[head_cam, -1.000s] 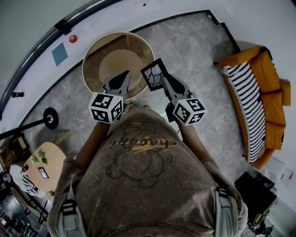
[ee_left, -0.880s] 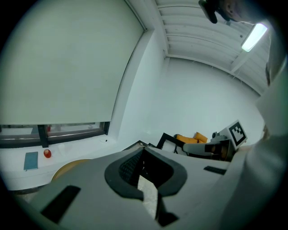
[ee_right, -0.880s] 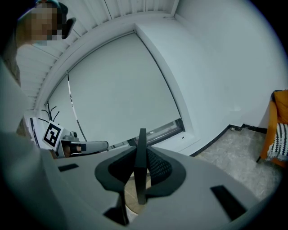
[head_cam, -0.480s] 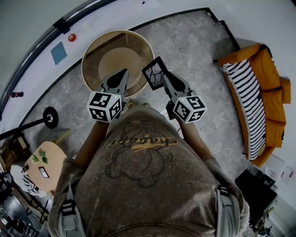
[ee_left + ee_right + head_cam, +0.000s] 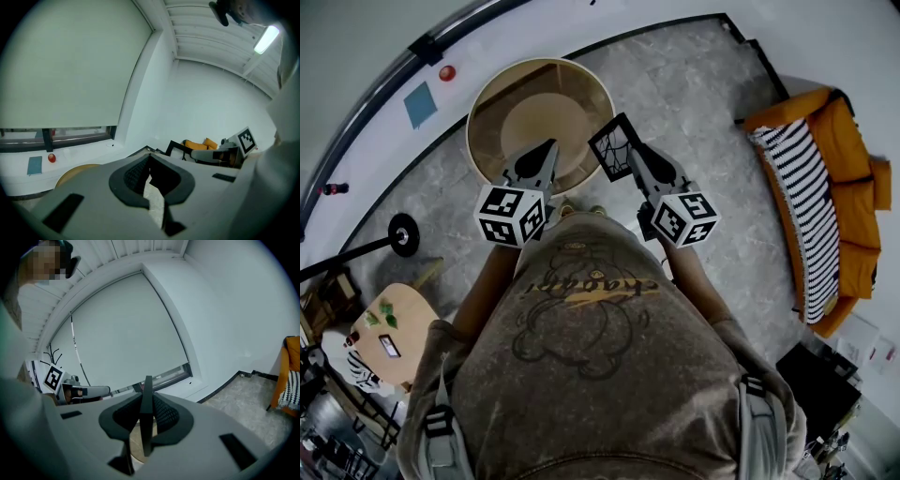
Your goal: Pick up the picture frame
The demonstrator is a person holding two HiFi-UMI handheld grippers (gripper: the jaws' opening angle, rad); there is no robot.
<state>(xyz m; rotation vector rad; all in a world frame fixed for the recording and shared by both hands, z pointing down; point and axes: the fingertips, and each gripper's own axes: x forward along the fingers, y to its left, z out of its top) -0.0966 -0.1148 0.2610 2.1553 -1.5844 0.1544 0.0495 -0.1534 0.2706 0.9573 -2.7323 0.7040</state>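
Note:
My right gripper is shut on a black picture frame and holds it in the air beside the near right rim of a round wooden table. In the right gripper view the frame stands edge-on between the two dark pads. My left gripper hovers over the table's near edge, its jaws together with nothing between them. The left gripper view shows its own pads meeting at the tip, and the frame off to the right.
An orange sofa with a striped blanket lines the right wall. A lamp base and a small wooden side table stand at the lower left. A windowsill curves behind the round table.

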